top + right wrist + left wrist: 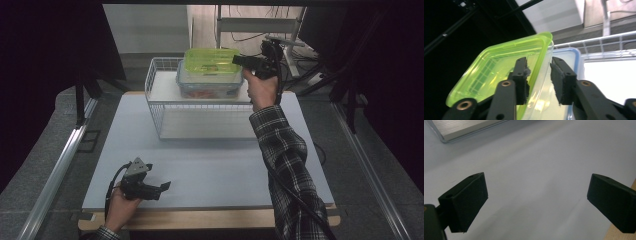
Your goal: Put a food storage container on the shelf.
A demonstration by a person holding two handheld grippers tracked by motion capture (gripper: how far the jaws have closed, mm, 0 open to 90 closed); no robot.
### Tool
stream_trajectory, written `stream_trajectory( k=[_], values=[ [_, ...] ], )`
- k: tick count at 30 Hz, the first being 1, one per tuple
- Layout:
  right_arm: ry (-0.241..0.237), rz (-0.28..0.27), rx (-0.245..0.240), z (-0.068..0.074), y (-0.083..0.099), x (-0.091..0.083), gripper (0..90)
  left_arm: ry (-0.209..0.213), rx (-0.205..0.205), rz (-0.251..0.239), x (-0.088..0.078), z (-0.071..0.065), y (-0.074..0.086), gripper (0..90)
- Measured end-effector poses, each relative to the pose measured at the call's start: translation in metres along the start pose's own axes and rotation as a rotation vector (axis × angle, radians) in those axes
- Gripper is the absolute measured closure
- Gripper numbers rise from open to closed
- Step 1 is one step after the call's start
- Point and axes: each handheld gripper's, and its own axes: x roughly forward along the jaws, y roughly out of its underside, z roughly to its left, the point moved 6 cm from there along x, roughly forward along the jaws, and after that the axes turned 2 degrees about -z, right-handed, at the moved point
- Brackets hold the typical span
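High view puts the right hand-held gripper (239, 60) at the one o'clock part of the worktop (210, 170), reaching toward nine o'clock over a white wire basket (155, 107). On the raised shelf of that basket sits a clear box with a blue rim (207, 89), and stacked on it is a green-lidded box (210, 61), which seems to be the thing being handled. Its long axis runs from nine to three o'clock, so the right hand-held gripper meets it end-on at its three o'clock short side.

Right gripper view shows the jaws partly open and straddling the edge of the green-lidded box (499, 72): one pad (521, 80) lies against the lid's top, while the other (560, 80) stands clear of the clear wall, with a gap showing. I judge this a loose straddle, not a firm hold; whether the box is being let go or taken up cannot be told.

Down at seven o'clock, the left hand-held gripper (165, 187) rests low over bare worktop, jaws wide apart and empty, pointing toward three o'clock. The right hand is far nearer the stacked boxes.
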Motion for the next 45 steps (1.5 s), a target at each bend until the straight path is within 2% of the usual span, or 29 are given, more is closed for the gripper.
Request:
stream_trajectory(
  k=[4, 9, 16, 21, 32, 45],
  values=[
    [-0.006, -0.003, -0.019, 0.0, -0.002, -0.001, 54.9, 0.0, -0.001, -0.001, 0.0, 0.0, 0.0, 3.0],
    [-0.054, 0.03, -0.042, 0.001, -0.003, -0.007, 42.3, -0.001, 0.001, -0.001, 0.0, 0.0, 0.0, 3.0],
    [-0.1, 0.04, -0.079, 0.003, -0.003, -0.019, 29.9, 0.0, 0.002, 0.003, 0.002, -0.001, 0.0, 3.0],
    [-0.102, 0.058, -0.128, 0.006, 0.0, -0.028, 23.0, -0.003, 0.001, 0.002, 0.001, -0.001, 0.0, 3.0],
    [-0.12, 0.079, -0.218, 0.005, 0.016, -0.047, 13.1, -0.001, -0.002, 0.005, 0.002, -0.002, 0.0, 3.0],
    [-0.161, 0.104, -0.25, 0.005, 0.041, -0.055, 9.5, -0.006, 0.006, 0.006, 0.002, -0.001, 0.0, 3.0]
  ],
)
